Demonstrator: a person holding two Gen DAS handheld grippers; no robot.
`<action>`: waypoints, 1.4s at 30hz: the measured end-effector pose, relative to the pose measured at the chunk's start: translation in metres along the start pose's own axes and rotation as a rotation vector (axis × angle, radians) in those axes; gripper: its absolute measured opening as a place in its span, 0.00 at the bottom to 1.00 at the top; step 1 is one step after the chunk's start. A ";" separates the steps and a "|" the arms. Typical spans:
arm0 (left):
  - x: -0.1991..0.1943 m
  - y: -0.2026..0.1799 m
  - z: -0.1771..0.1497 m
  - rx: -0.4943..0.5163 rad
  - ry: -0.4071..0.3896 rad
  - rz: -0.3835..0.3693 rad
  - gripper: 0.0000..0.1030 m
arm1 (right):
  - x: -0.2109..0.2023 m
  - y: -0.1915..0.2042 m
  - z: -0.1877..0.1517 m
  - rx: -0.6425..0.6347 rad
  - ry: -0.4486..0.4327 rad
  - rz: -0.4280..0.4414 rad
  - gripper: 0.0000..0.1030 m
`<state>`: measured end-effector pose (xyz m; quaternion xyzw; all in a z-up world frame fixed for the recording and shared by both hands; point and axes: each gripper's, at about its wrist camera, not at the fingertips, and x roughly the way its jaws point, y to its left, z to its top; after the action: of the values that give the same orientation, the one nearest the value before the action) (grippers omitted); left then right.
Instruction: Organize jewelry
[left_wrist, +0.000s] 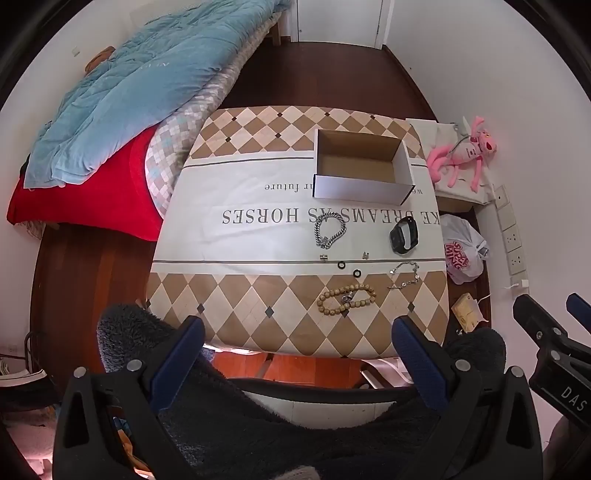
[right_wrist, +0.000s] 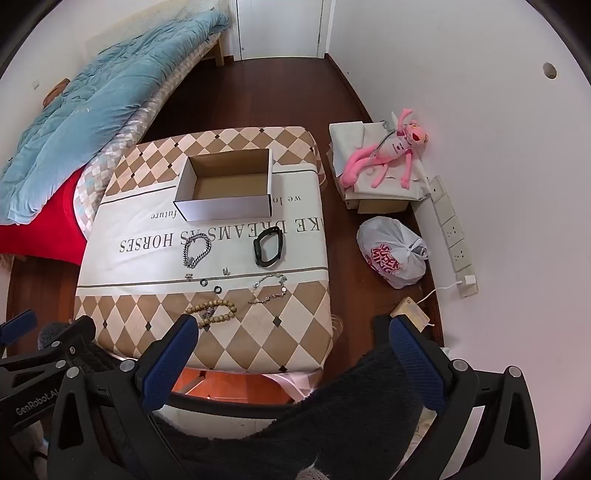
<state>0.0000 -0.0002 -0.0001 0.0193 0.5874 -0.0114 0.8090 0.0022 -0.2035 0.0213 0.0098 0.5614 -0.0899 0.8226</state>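
Both grippers hang back from the near edge of the table (left_wrist: 184, 236), wide open and empty. From the left gripper (left_wrist: 295, 332) the wooden bead bracelet (left_wrist: 346, 298) lies at about one o'clock, long axis crosswise. From the right gripper (right_wrist: 291, 332) the bead bracelet lies at eleven o'clock, just past its left finger, so the right looks slightly nearer. Beyond sit the silver chain (left_wrist: 330, 229), black watch (left_wrist: 403, 234) and empty box (left_wrist: 360, 168) at twelve. The cloth reads "DREAMS AS HORSES"; the floor bag (right_wrist: 393, 256) shows red lettering.
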 end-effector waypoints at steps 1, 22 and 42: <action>0.000 0.000 0.000 -0.001 -0.002 -0.008 1.00 | -0.001 0.000 0.000 0.003 -0.004 0.007 1.00; -0.004 0.002 0.005 0.001 -0.013 -0.004 1.00 | -0.004 0.000 -0.001 0.000 -0.001 0.002 1.00; -0.017 0.002 0.013 0.003 -0.022 -0.001 1.00 | -0.007 0.003 -0.002 0.000 0.000 0.002 1.00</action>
<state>0.0070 0.0015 0.0196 0.0203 0.5784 -0.0129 0.8154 -0.0013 -0.1991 0.0271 0.0106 0.5614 -0.0891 0.8227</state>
